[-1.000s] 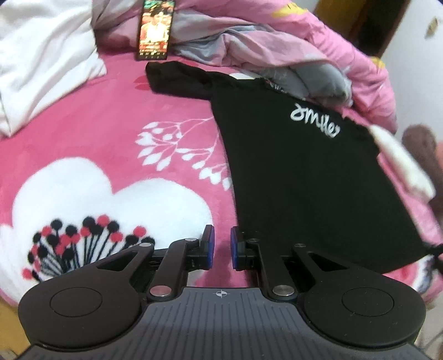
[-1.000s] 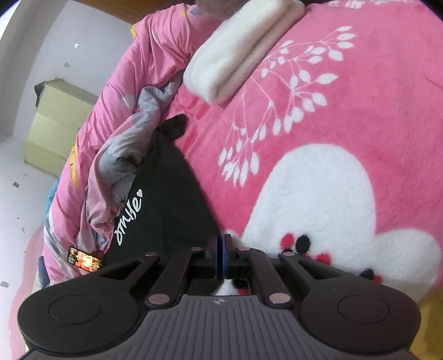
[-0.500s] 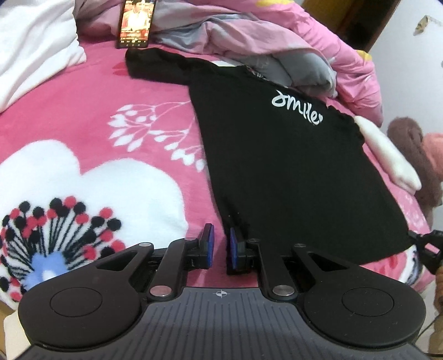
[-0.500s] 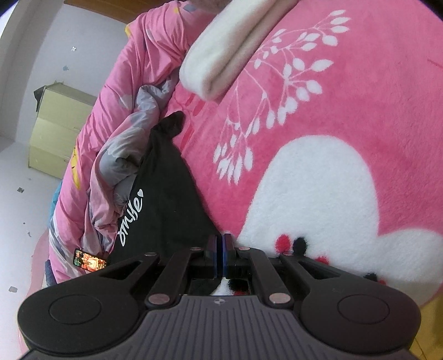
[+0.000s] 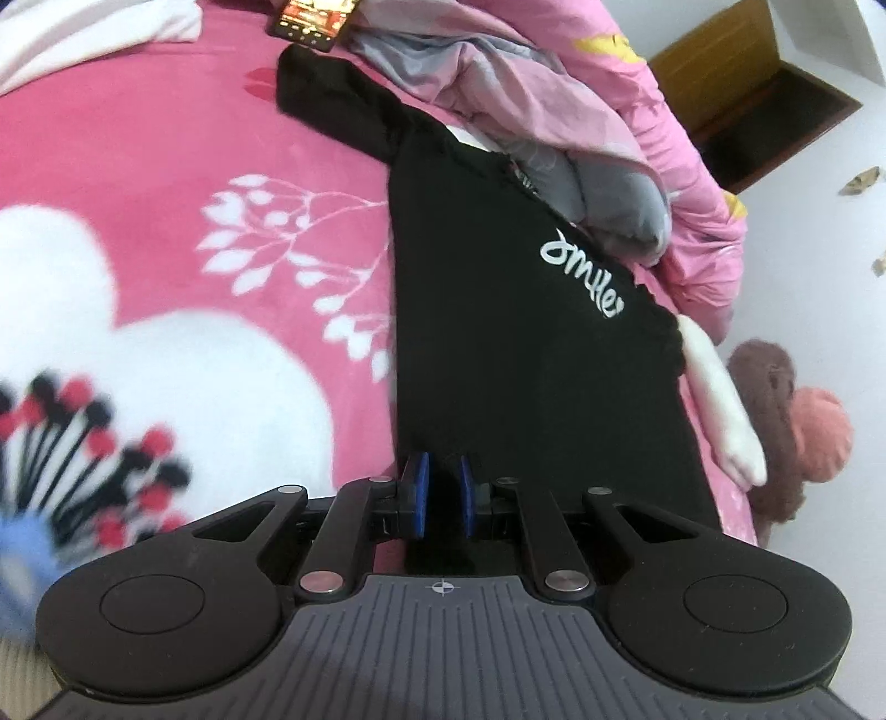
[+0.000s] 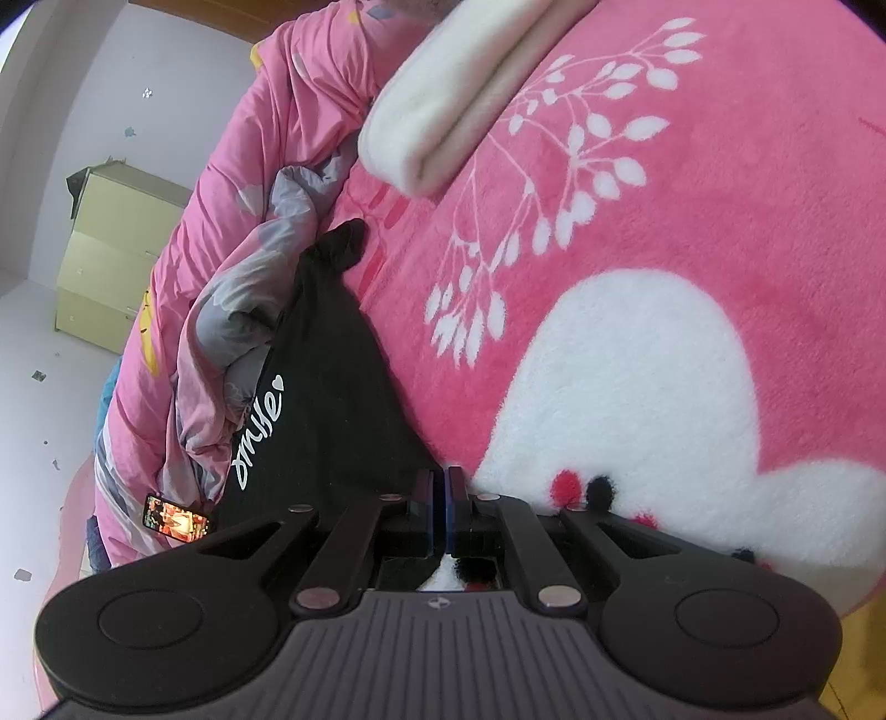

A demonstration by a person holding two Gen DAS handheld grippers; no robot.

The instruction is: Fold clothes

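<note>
A black T-shirt [image 5: 526, 360] with a white "smile" print lies flat on a pink flowered blanket [image 5: 166, 166], one sleeve stretched toward the far left. My left gripper [image 5: 443, 498] hovers at the shirt's near left hem corner. A narrow gap shows between its blue pads, and I cannot tell whether cloth is in it. In the right wrist view the T-shirt [image 6: 332, 399] tapers to a point exactly at my right gripper [image 6: 441, 498], whose pads are pressed together on the other hem corner, over the blanket [image 6: 720, 221].
A bunched pink and grey duvet [image 5: 609, 138] borders the shirt's collar side. A lit phone [image 5: 310, 22] lies by the far sleeve. A folded white cloth [image 6: 459, 94] and a brown plush toy [image 5: 792, 421] sit at the bed's edge. A pale cabinet [image 6: 111, 249] stands against the wall.
My left gripper has swung right and dropped from over the pink blanket to the shirt's left hem corner, rolling a little. The right gripper has kept still, pads together.
</note>
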